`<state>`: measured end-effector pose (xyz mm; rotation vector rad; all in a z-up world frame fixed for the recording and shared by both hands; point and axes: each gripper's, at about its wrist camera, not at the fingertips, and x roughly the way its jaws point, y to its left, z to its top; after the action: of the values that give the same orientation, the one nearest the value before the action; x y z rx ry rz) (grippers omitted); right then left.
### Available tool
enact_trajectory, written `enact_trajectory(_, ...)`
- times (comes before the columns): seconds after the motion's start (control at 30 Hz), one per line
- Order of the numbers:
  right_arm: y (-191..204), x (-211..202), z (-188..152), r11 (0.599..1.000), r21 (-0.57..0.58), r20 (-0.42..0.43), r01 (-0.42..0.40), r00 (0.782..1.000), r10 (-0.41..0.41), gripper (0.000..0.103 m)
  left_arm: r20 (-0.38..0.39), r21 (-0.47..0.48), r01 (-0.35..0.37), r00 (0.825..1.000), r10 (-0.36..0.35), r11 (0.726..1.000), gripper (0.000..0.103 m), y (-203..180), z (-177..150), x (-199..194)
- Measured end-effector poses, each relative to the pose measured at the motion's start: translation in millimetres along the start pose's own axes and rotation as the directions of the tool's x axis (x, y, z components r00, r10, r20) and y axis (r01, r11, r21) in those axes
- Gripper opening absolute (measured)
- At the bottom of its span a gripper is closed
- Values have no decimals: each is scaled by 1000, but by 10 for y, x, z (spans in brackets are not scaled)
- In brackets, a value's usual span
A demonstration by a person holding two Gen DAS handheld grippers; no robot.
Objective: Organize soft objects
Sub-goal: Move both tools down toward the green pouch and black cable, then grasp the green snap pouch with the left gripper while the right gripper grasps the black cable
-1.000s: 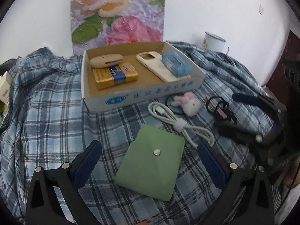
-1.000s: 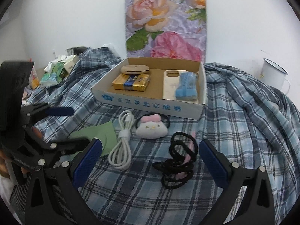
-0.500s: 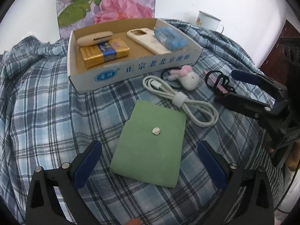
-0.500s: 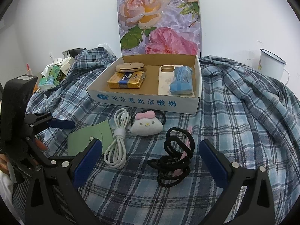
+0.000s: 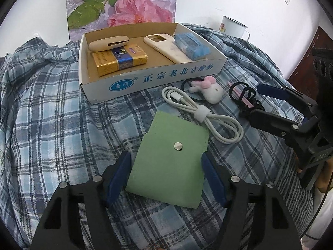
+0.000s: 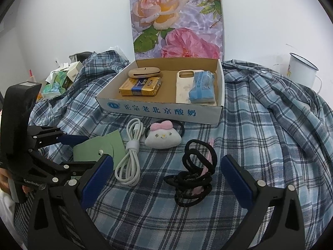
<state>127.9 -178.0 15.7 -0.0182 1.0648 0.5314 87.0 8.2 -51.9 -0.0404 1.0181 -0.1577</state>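
Blue, white and dark-grey plaid on the rumpled cloth cover [image 5: 52, 129]. Plain pale green on the flat felt pouch [image 5: 172, 156], silver on its round snap. White on the coiled charging cable [image 5: 199, 112] and on the plush hair-tie charm with a pink bow [image 6: 163, 136]. Black, with one pink strand, in the heap of elastic hair ties [image 6: 193, 173]. White with blue lettering on the shallow cardboard box [image 5: 158, 77], brown inside; pink and orange roses with green leaves on its upright lid [image 6: 177, 18]. Gold and blue on the foil packet [image 5: 119, 59] inside.
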Motion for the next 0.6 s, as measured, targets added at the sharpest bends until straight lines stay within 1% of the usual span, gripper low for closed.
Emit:
enact_trajectory(0.1, -3, 4, -2, 1000, -3, -2, -2, 1000, 2, 103, 2, 9, -6, 1000, 6, 1000, 72, -28, -2, -12)
enact_trajectory(0.17, -1, 5, -2, 1000, -3, -2, -2, 1000, 2, 103, 18, 14, -8, 1000, 8, 1000, 72, -48, -4, -48)
enact_trajectory(0.23, 3, 5, -3, 1000, -2, -3, -2, 1000, 2, 103, 40, 28, 5, 999, -6, 1000, 72, -80, -2, -98)
enact_trajectory(0.3, 6, 4, -3, 1000, -2, -5, -1, 1000, 1, 103, 38, 46, 14, 999, -16, 999, 73, -107, -6, -97)
enact_trajectory(0.33, 0, 10, -4, 1000, -3, -6, -4, 1000, 4, 103, 27, 52, 5, 1000, -7, 999, 73, -120, -5, -72)
enact_trajectory(0.4, 3, 11, -12, 1000, -5, -9, -5, 1000, 5, 103, 12, 52, -1, 1000, 1, 999, 75, -120, -5, -39)
enact_trajectory(0.47, 7, 16, -14, 1000, -7, -11, -5, 1000, 5, 103, 10, 46, -1, 1000, 0, 999, 83, -107, -7, -35)
enact_trajectory(0.6, 19, 15, -11, 1000, -7, -13, -6, 1000, 6, 103, -4, 28, -14, 1000, 14, 1000, 85, -79, -8, -4)
